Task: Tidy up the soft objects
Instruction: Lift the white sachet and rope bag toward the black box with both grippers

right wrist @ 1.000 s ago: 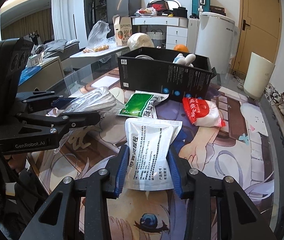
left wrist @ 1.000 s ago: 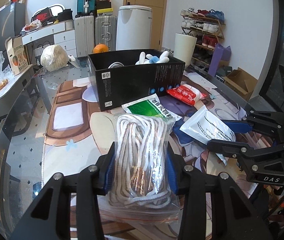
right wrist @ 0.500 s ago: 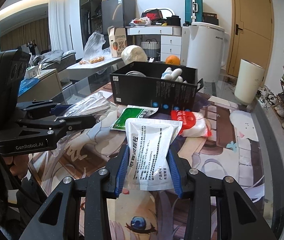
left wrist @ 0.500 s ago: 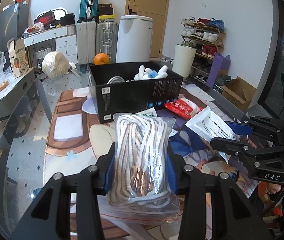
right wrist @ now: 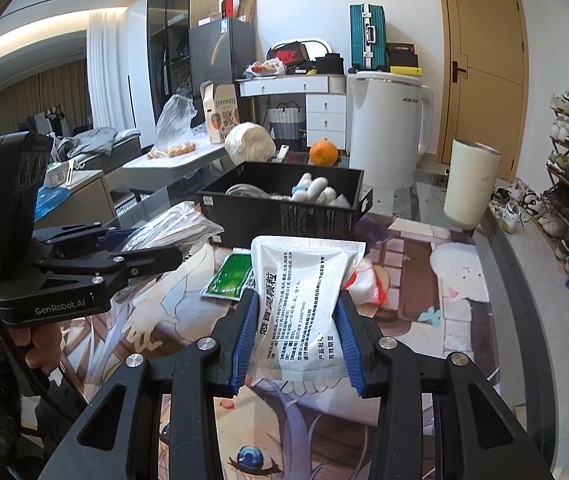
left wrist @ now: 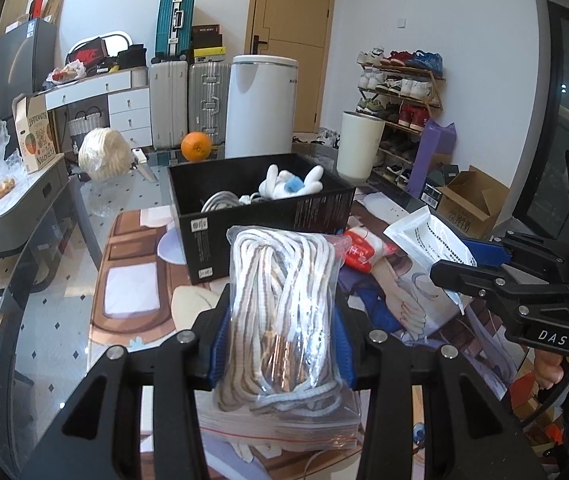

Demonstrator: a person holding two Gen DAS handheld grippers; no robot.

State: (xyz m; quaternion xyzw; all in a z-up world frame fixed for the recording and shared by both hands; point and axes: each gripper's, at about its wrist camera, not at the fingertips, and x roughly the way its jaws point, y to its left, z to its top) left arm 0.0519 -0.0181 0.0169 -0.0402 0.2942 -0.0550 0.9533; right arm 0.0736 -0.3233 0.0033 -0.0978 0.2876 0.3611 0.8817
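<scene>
Bagged coil of white rope (left wrist: 284, 312) sits clamped between the blue pads of the left claw (left wrist: 280, 316), upright, its zip-seal end hanging below the pads; jaws narrow, pressing both flanks of the bag. White foil sachet (right wrist: 304, 304) with black print is gripped the same way in the right claw (right wrist: 298, 320), pads on its two side edges, top corner free and pointing toward the box. Compared with a second ago, both loads ride higher: the printed mat on the worktop (right wrist: 424, 280) has dropped away beneath them, and the black box (left wrist: 260, 216) now sits lower in each view, so its open top and contents show more fully. Grips unchanged over that span, no slip of bag or sachet. Reading: pick-up finished for both items, carry toward the box underway, release not yet due. Box lies ahead of both claws, well apart from the sachet, nearer the rope bag in the left view. Inside it, a white plush toy (left wrist: 290, 184) with a blue patch and a pale coiled cord (left wrist: 220, 202). Left on the mat: green packet (right wrist: 230, 276) and red-and-white packet (left wrist: 362, 252), both between claws and box. Orange (left wrist: 195, 146) rests beyond the box
</scene>
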